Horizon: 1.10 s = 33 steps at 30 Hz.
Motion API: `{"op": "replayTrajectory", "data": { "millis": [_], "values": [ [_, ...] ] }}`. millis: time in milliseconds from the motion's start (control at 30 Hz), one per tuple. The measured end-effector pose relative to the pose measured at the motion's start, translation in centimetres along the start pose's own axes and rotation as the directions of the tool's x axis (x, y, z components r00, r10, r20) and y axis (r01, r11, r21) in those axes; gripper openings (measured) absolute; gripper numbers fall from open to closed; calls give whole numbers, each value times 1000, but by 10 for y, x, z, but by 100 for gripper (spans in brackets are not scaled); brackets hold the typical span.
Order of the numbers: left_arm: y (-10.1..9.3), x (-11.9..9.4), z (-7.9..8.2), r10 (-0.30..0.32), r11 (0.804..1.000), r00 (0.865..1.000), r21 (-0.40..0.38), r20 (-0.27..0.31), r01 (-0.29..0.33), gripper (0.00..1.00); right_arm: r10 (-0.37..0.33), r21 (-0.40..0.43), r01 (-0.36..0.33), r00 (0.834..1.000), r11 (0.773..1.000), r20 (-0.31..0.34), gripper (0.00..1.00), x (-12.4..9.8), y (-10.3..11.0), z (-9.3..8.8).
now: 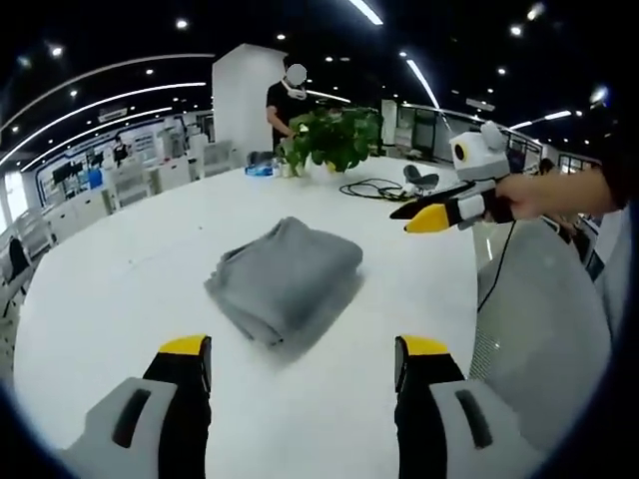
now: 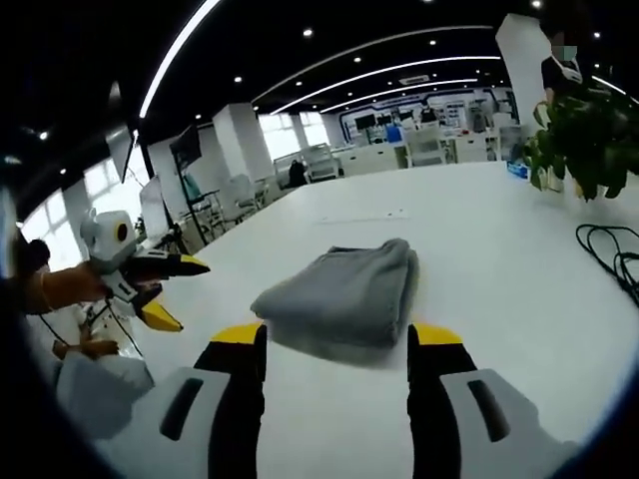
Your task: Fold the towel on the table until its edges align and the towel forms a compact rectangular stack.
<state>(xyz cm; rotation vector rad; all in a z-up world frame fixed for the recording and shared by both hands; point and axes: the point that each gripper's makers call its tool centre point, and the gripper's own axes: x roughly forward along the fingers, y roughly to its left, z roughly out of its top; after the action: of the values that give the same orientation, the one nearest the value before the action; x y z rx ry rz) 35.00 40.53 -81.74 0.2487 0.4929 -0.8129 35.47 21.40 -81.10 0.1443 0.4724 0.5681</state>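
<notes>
A grey towel [image 1: 285,279] lies folded into a thick rectangular stack in the middle of the white table [image 1: 130,269]. My left gripper [image 1: 305,349] is open, its yellow-tipped jaws just short of the towel's near edge and touching nothing. To the right of the towel, a hand holds my right gripper [image 1: 401,221] above the table. In the right gripper view the towel [image 2: 344,294] sits straight ahead of the right gripper [image 2: 334,337], whose jaws stand wide apart and empty. The left gripper [image 2: 192,296] hangs at the left there, open, off the table's side.
A potted plant [image 1: 334,135] and a black cable [image 1: 374,188] sit at the table's far end, where a person [image 1: 290,100] stands. The table's edge [image 1: 479,299] runs along the right. In the right gripper view the plant [image 2: 584,140] and cable [image 2: 609,249] are at right.
</notes>
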Motion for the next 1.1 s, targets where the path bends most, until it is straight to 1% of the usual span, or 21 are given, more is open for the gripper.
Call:
{"op": "replayTrajectory", "data": {
  "millis": [233, 333, 567, 733, 967, 1100],
  "values": [
    [-9, -13, -6, 4, 1000, 1000, 9, 4, -4, 77, -2, -6, 2, 1000, 1000, 8, 57, -14, 12, -9],
    [-11, -14, -10, 4, 1000, 1000, 6, 0, -4, 77, -1, -18, 1, 1000, 1000, -4, 58, -18, 16, -15],
    [-18, -19, -15, 13, 1000, 1000, 1, -9, -13, 77, 1, -48, -2, 1000, 999, -16, 58, -21, 22, -19],
    [-24, -20, -20, 41, 999, 999, -27, 7, -41, 77, 6, -60, -7, 1000, 998, -31, 58, -20, 23, -26],
    [-23, -24, -23, 58, 997, 998, -42, 13, -57, 77, 21, -68, -25, 998, 997, -51, 58, -21, 27, -37],
    [-20, -27, -20, 70, 996, 997, -63, 34, -68, 77, 19, -49, -22, 998, 999, -62, 58, -23, 25, -42]
  ]
}}
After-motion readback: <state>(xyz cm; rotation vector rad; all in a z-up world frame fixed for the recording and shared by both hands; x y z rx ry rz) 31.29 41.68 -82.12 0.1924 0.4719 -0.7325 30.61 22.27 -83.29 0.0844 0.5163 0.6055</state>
